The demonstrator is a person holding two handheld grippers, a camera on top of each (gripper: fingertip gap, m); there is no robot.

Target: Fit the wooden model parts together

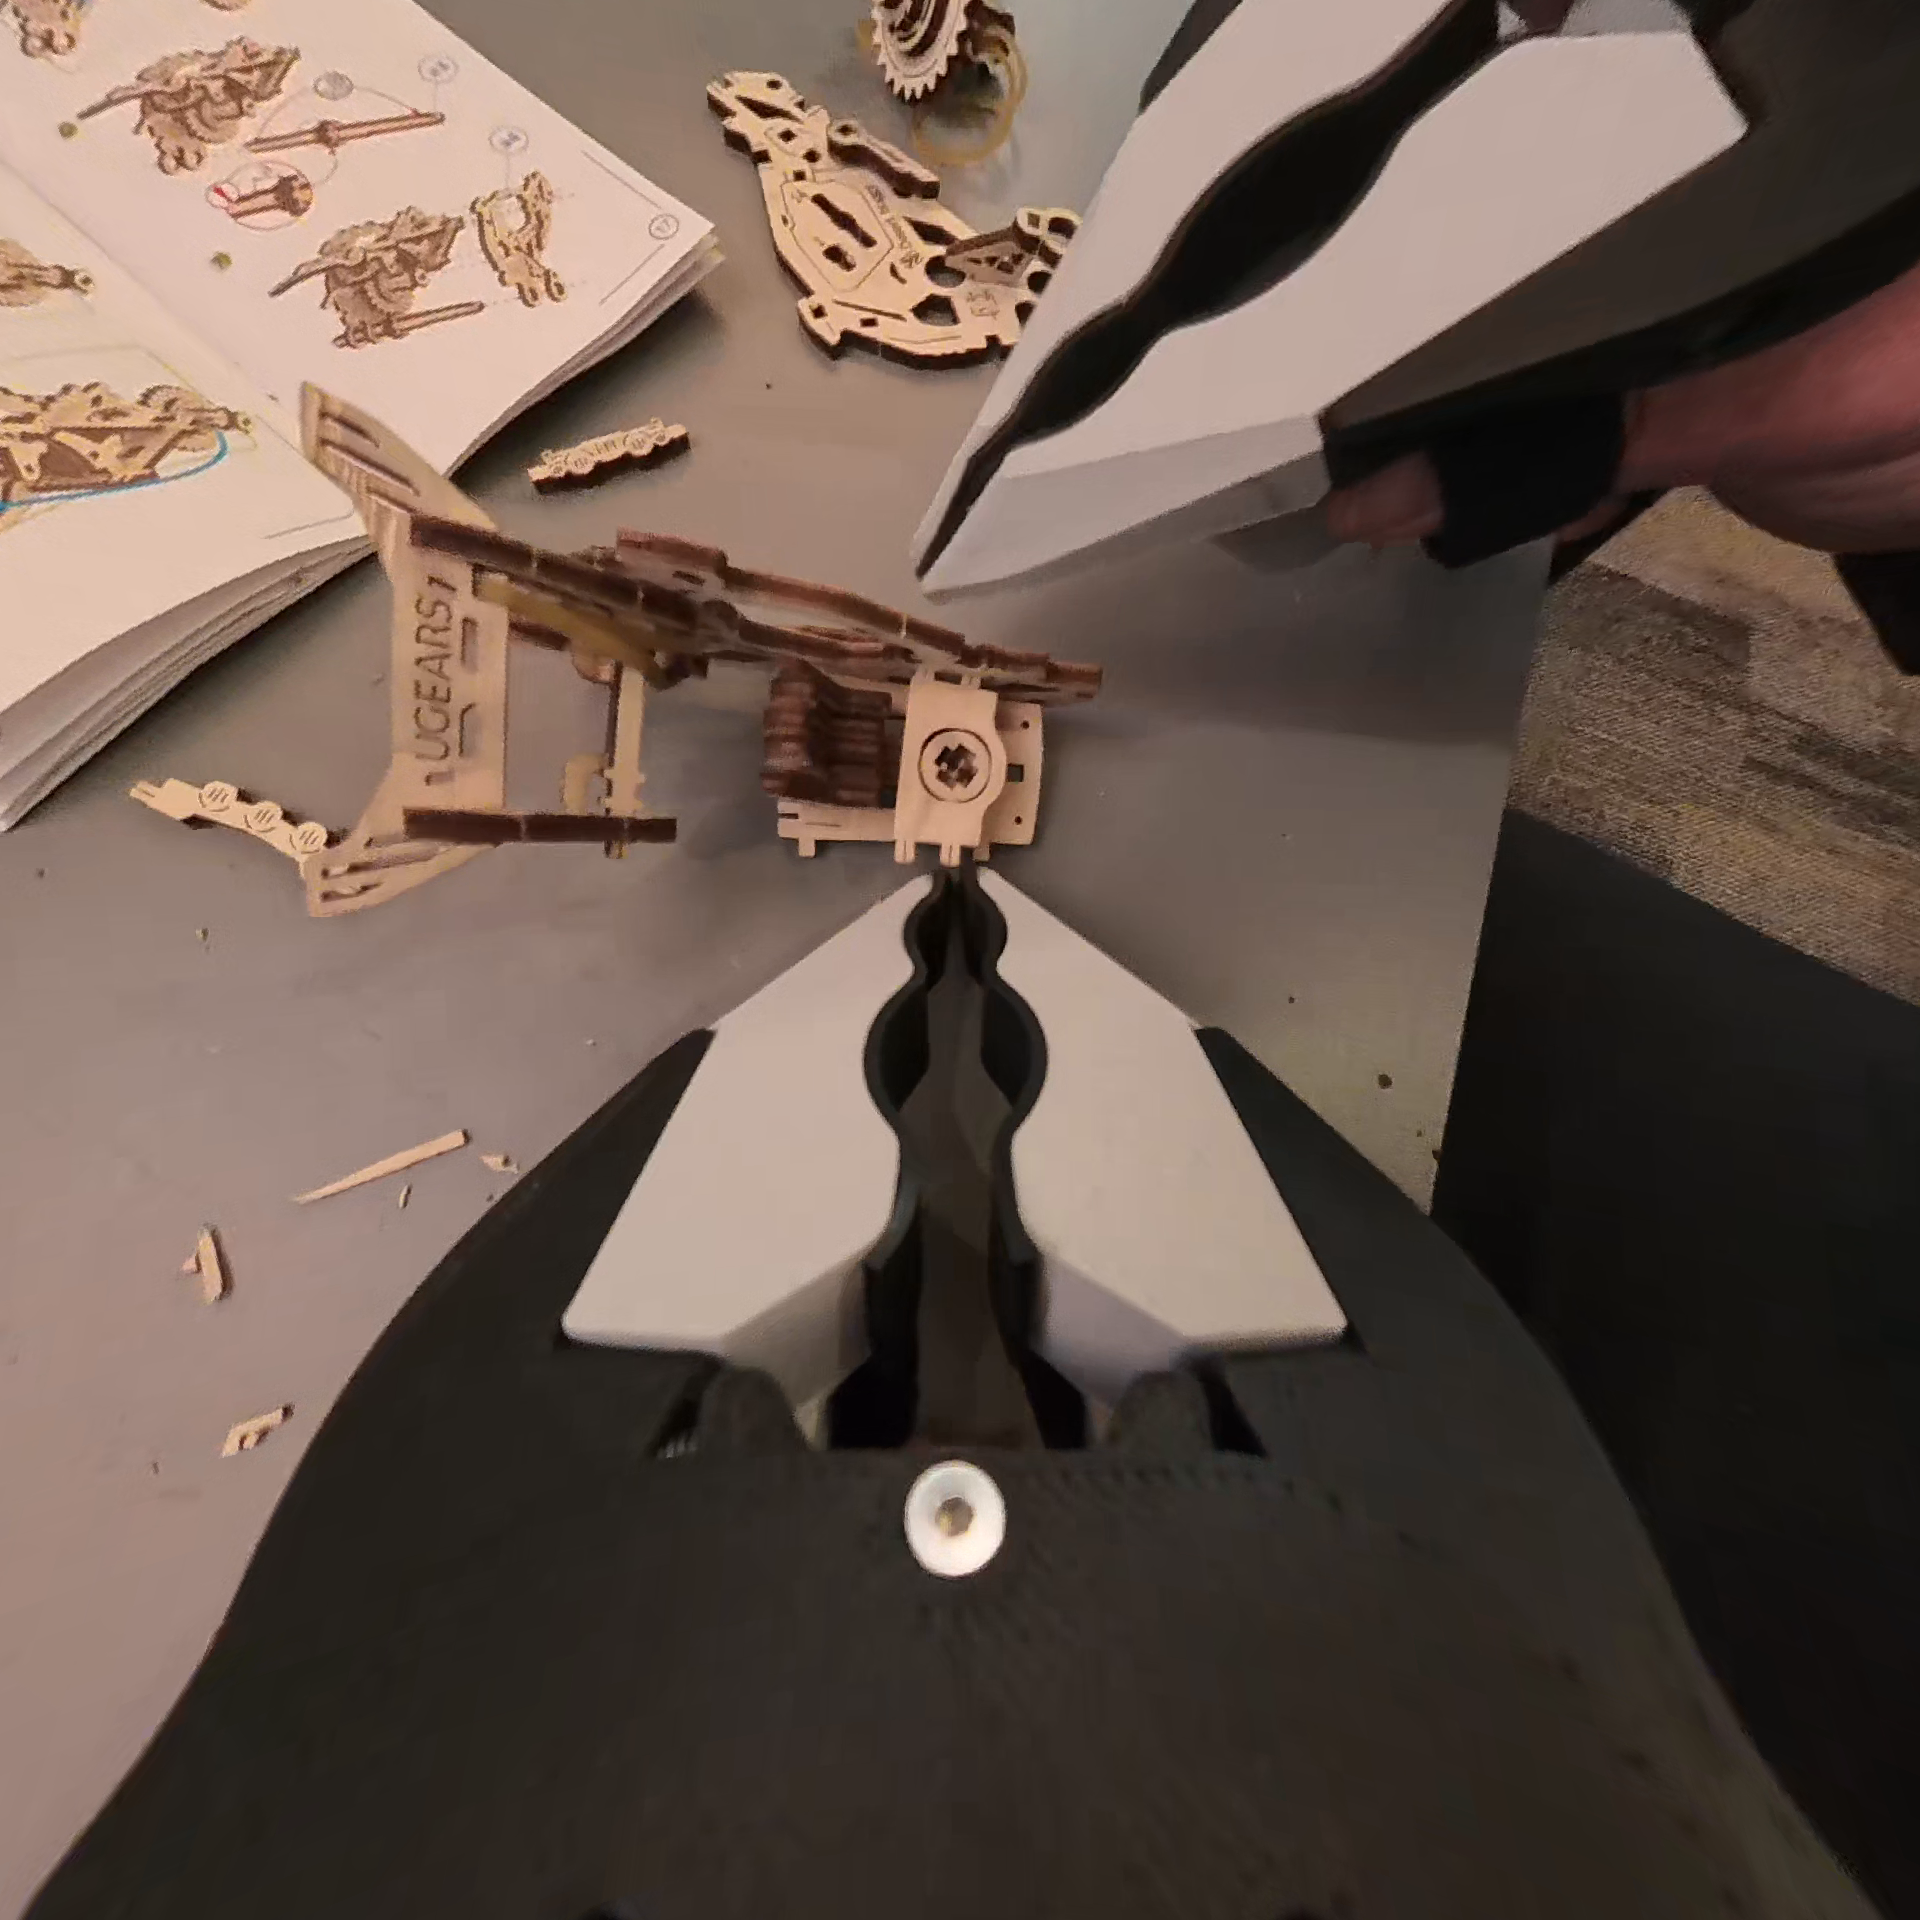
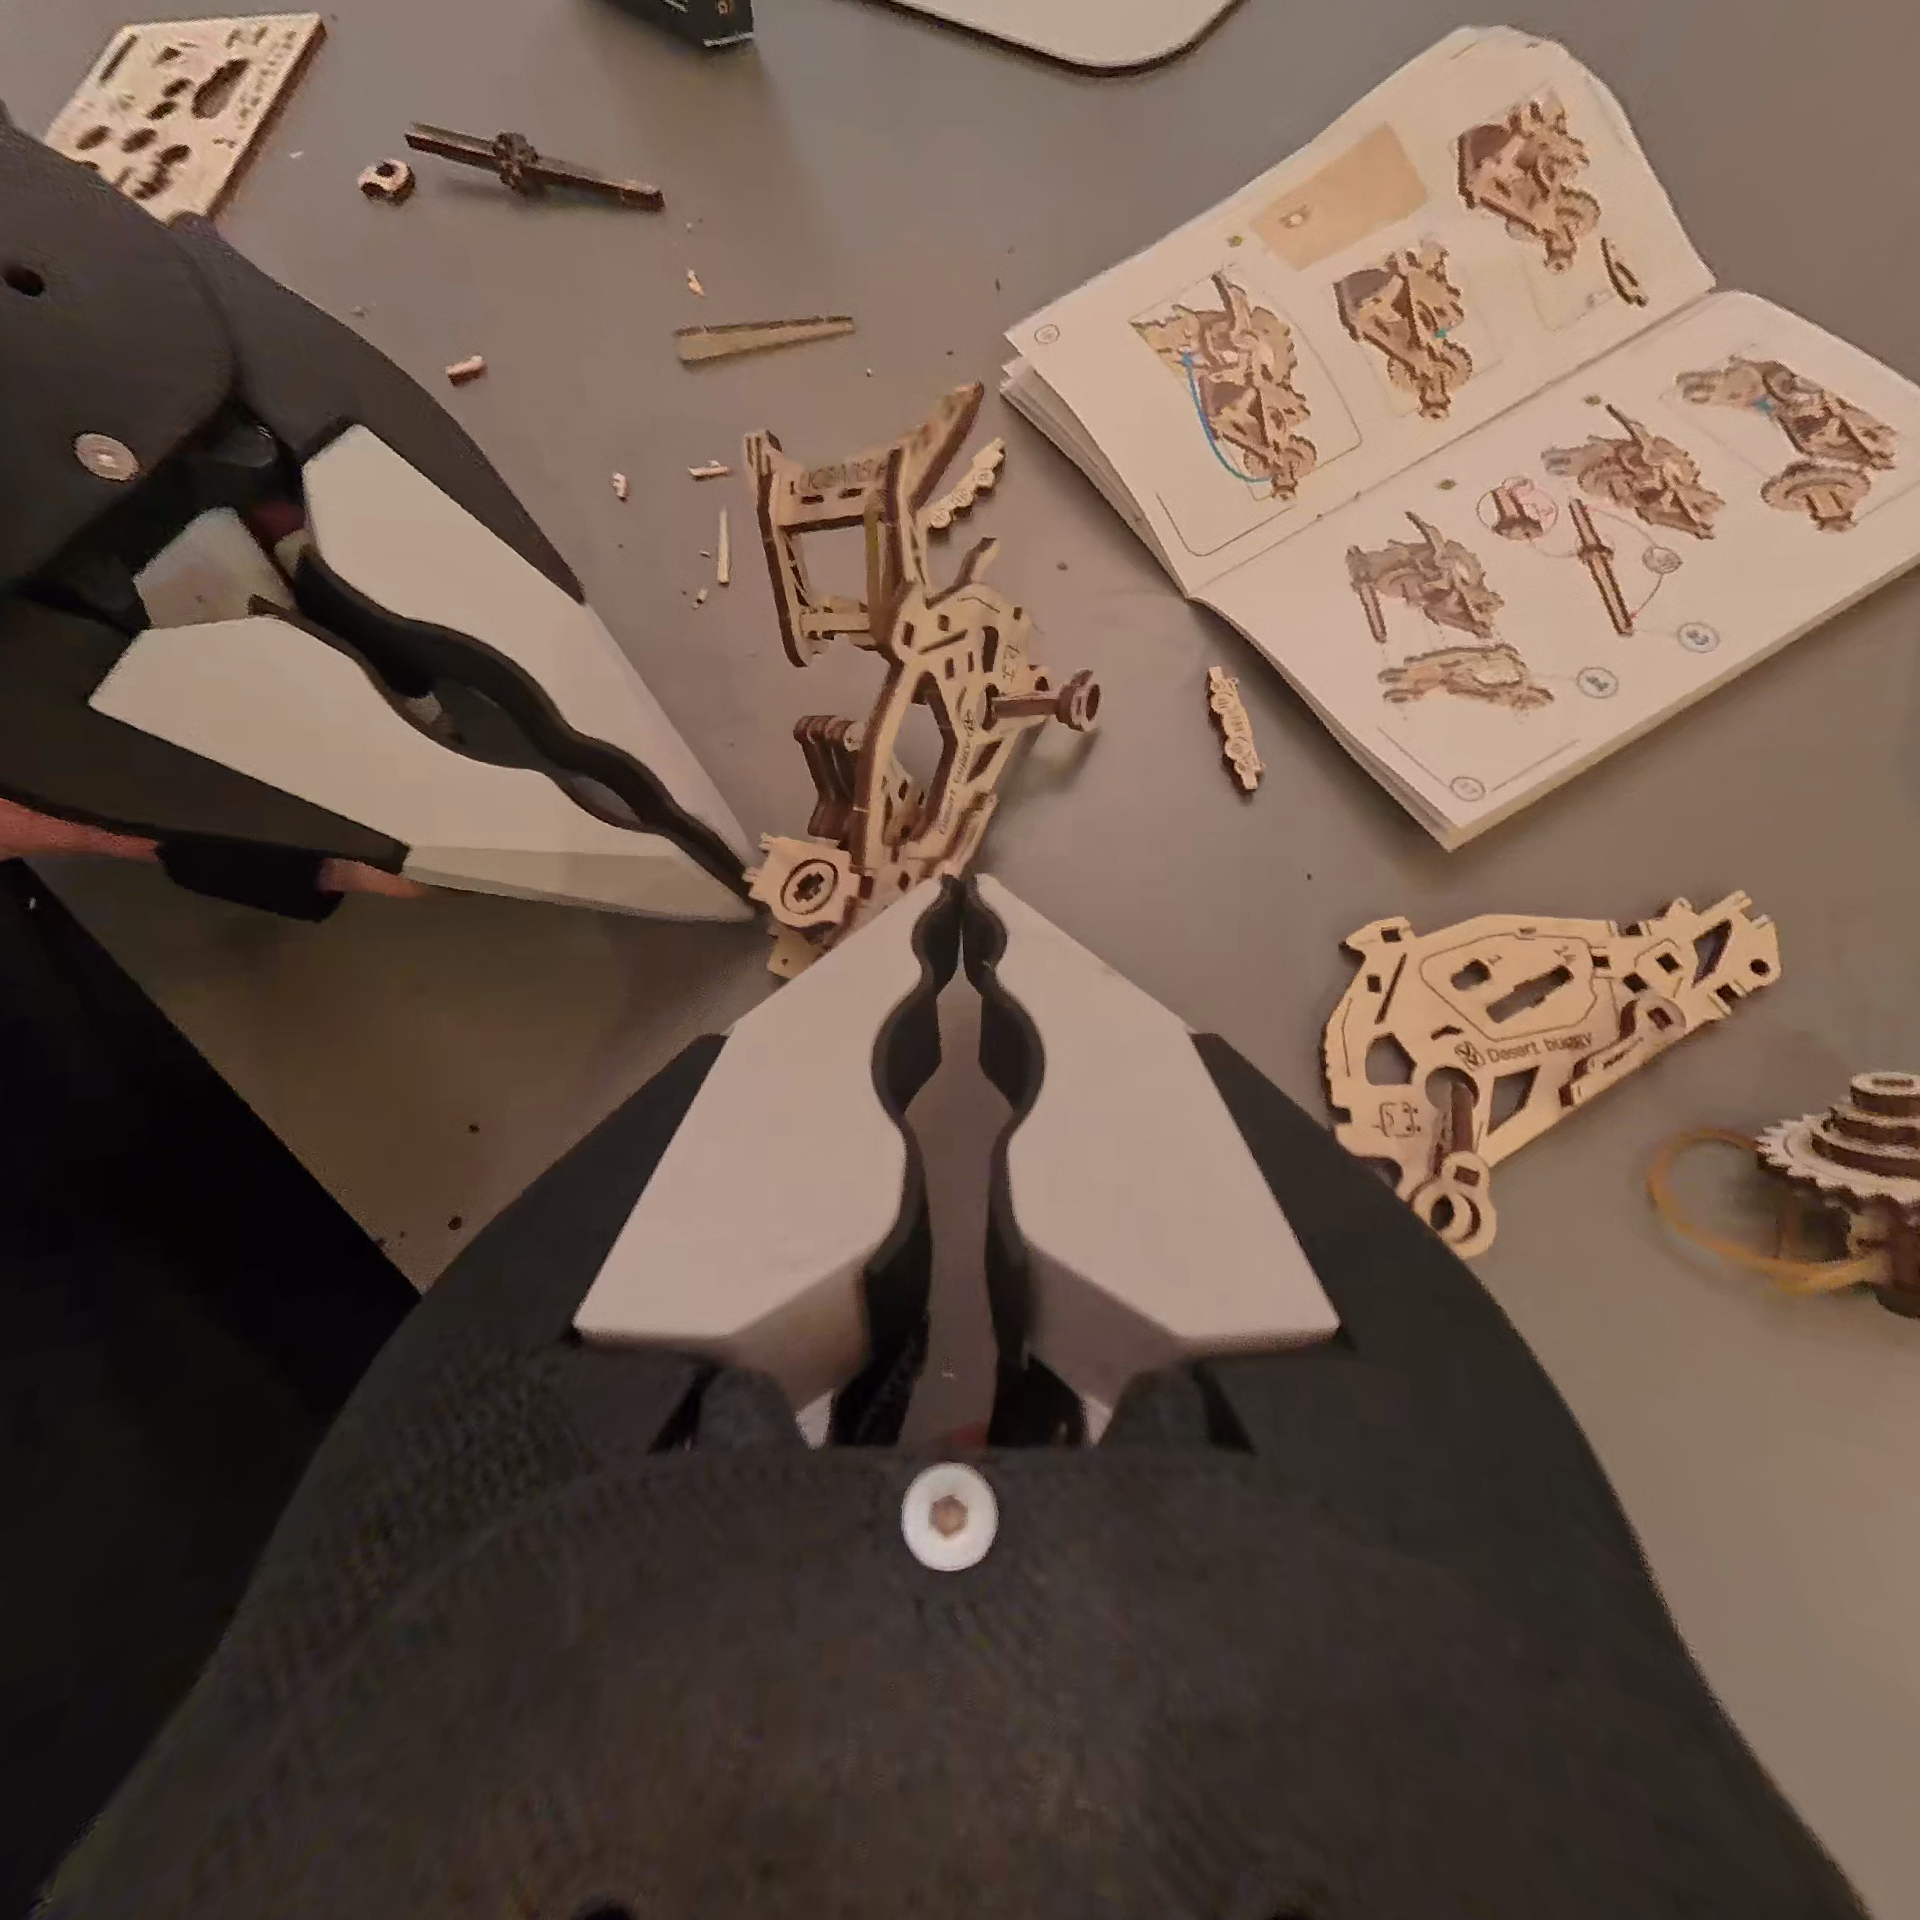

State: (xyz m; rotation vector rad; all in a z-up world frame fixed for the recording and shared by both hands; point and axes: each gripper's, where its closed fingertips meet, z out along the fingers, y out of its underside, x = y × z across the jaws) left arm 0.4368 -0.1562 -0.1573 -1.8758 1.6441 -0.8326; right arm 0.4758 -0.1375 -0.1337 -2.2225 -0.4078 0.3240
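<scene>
- Left wrist view: grey table [image 1: 1247, 935] runs to a near edge with floor beyond; an open booklet [image 1: 312, 312] lies at far left.
- Frame [image 1: 644, 665], the half-built wooden assembly, sits above the table just past the left gripper [image 1: 951, 878], whose tips are pinched together on a small tab under the frame's pale hub end.
- Right gripper [image 2: 958, 896] has its tips nearly closed, right against the frame's side; whether it actually bites wood I cannot tell.
- Side panel [image 2: 1538, 1029], a flat cut-out piece, lies on the table well to the right, untouched; a gear stack [image 2: 1860, 1153] with a rubber band lies beyond it.
- Offcuts [image 1: 379, 1164] and splinters are scattered near the frame.
- Risk, as I judge it: the left hold is on one thin tab, so a twist or push from the right could snap it or lever the frame loose.
- A dropped frame near the table edge could go over, and splinters underfoot of a part could stop a joint seating.
</scene>
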